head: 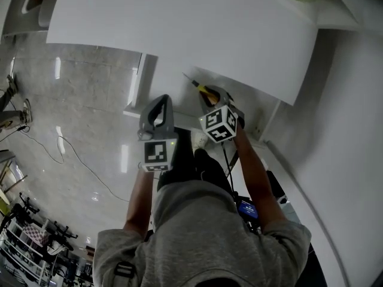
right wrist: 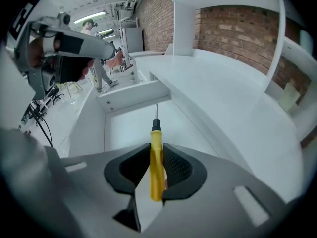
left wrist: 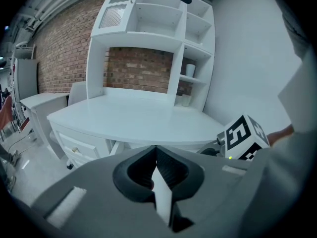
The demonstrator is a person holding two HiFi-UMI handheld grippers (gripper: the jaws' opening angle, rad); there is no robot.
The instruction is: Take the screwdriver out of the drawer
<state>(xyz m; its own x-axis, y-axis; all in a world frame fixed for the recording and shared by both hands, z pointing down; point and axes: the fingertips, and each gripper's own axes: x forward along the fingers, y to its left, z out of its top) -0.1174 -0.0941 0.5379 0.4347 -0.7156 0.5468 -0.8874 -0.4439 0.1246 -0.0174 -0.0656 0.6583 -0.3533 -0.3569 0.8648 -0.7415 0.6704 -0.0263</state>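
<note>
A screwdriver (right wrist: 156, 155) with a yellow handle and a thin metal shaft is clamped between the jaws of my right gripper (right wrist: 156, 158), its tip pointing away over the open white drawer (right wrist: 124, 130). From the head view, that screwdriver (head: 202, 89) sticks out of the right gripper (head: 210, 97) just below the desk edge. The left gripper (left wrist: 156, 151) is shut with nothing in it and hangs beside the right one, at the left (head: 159, 103). The drawer below the grippers looks bare inside.
A white desk (head: 179, 28) spreads ahead, with a shelved hutch (left wrist: 148, 14) against a brick wall. Small drawers (left wrist: 79, 148) sit under its left side. Cables (head: 78, 160) trail over the glossy floor at the left. A white wall (head: 353, 130) stands close on the right.
</note>
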